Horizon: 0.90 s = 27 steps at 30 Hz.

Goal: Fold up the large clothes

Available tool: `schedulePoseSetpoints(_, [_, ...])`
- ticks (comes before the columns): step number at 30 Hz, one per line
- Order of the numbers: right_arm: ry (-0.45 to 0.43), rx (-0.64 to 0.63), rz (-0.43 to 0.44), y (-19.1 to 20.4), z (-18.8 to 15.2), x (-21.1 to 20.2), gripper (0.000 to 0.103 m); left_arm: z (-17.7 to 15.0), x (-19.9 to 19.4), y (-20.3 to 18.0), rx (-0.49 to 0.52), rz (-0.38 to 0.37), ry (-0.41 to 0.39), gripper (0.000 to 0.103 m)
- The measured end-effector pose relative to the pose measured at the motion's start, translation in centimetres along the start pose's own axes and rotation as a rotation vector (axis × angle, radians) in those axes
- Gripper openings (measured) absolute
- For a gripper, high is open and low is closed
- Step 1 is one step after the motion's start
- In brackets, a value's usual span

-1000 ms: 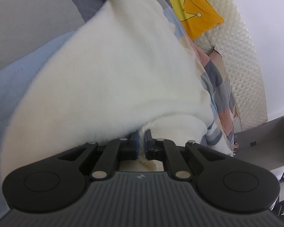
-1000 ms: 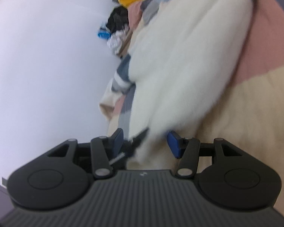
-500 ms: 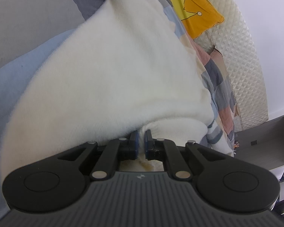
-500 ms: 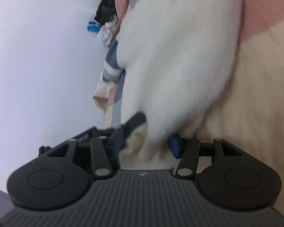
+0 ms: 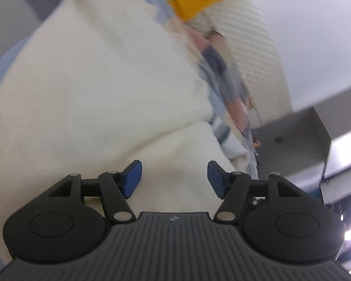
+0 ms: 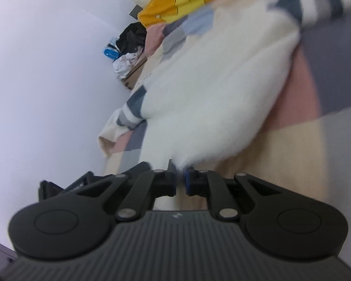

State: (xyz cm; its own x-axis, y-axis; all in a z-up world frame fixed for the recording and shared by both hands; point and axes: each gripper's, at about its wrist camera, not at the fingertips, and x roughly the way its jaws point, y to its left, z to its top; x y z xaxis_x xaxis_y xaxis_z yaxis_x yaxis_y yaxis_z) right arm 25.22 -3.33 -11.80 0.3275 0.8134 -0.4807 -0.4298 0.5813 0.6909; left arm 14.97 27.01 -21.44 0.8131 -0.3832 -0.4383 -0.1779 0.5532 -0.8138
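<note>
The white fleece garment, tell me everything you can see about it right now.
The white fleece garment is large, cream-white and fuzzy, like plush fleece. It lies spread over a patchwork bedspread, with a grey-striped cuff at one end. The right gripper is shut on a tapered edge of it. The left gripper is open, its blue pads apart just over a folded roll of the fabric, gripping nothing. Both views are blurred, so seams and fastenings cannot be made out.

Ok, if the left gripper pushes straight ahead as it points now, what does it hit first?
Most likely the white fleece garment: it fills the view just beyond the open left gripper. Depth is unclear.
</note>
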Motion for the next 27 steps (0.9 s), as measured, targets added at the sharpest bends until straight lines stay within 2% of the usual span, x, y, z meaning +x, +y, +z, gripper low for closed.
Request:
schedulePoseSetpoints(3, [0.020, -0.065, -0.109, 0.1, 0.5, -3.4, 0.009, -0.5, -0.8, -0.9, 0.020, -0.043, 0.027, 0.068])
schedulePoseSetpoints(5, [0.040, -0.095, -0.180, -0.2, 0.4, -5.0, 0.009, -0.7, -1.6, -1.1, 0.018, -0.024, 0.050, 0.069])
schedulePoseSetpoints(9, [0.080, -0.134, -0.288, -1.2, -0.2, -6.7, 0.009, -0.8, -4.1, -1.0, 0.050, 0.092, -0.003, 0.070])
schedulePoseSetpoints(12, [0.125, -0.158, -0.362, -1.8, -1.2, -6.1, 0.008, -0.8, -6.3, 0.3, -0.001, 0.153, -0.053, 0.070])
schedulePoseSetpoints(15, [0.162, -0.166, -0.412, -2.8, -1.7, -5.0, 0.008, -1.5, -8.1, 1.9, -0.029, 0.310, -0.096, 0.071])
schedulePoseSetpoints(18, [0.187, -0.159, -0.437, -3.8, -2.0, -4.7, 0.008, -2.5, -9.4, 3.6, -0.066, 0.467, -0.138, 0.071])
schedulePoseSetpoints(19, [0.191, -0.156, -0.437, -4.1, -2.1, -4.6, 0.008, -2.9, -9.7, 4.1, -0.087, 0.486, -0.144, 0.071])
schedulePoseSetpoints(22, [0.186, -0.177, -0.439, -3.8, -2.4, -4.8, 0.008, -3.4, -10.1, 5.1, -0.138, 0.517, -0.146, 0.071])
schedulePoseSetpoints(25, [0.185, -0.170, -0.437, -3.9, -2.4, -4.8, 0.008, -4.3, -9.6, 5.4, -0.166, 0.479, -0.130, 0.070])
schedulePoseSetpoints(27, [0.183, -0.162, -0.432, -4.0, -2.3, -4.9, 0.008, -4.8, -8.6, 5.4, -0.180, 0.485, -0.139, 0.067])
